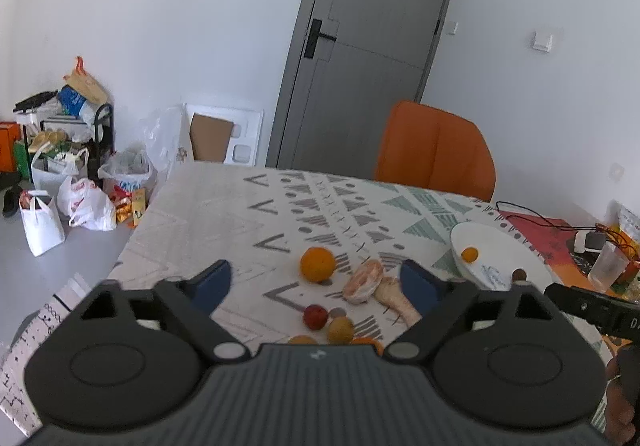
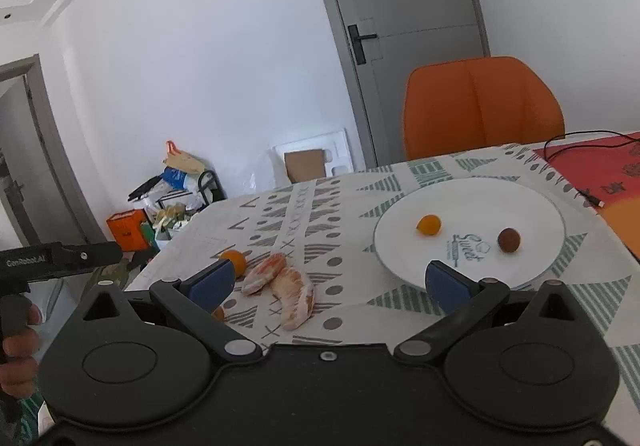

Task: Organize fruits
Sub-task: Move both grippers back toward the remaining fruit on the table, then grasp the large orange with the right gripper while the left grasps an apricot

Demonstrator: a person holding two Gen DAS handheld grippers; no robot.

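- Left gripper point(image 1: 316, 280): held above the near edge of the table point(image 1: 208, 202), fingers spread wide, nothing between them. The loose fruit lies on the patterned cloth ahead of it.
- Orange point(image 1: 317, 264): the largest whole fruit, standing alone on the cloth, left of the peeled pieces. Judged firm and fairly heavy, round enough to roll; best taken across its widest part with a moderate squeeze.
- Small fruits: a red one point(image 1: 315, 317) and a yellowish one point(image 1: 340, 330) sit close together nearest the left gripper, with 2 more orange pieces partly hidden behind the gripper body. Judged light and smooth, likely to slip or skitter if nudged; grip centred on each.
- Peeled citrus segments point(image 2: 280, 282): 2 pieces lying near the middle of the table, touching or very nearly so. Judged soft, moist and easily crushed or torn; take hold along the thick middle with light pressure only.
- Right gripper point(image 2: 328, 284): also above the near table, fingers wide apart and empty, between the segments and the plate.
- Plate point(image 2: 532, 206): white, to the right, holding 1 small orange fruit point(image 2: 429, 225) and 1 brown round fruit point(image 2: 509, 240), well apart. Judged the collecting place; much fruit remains outside it.
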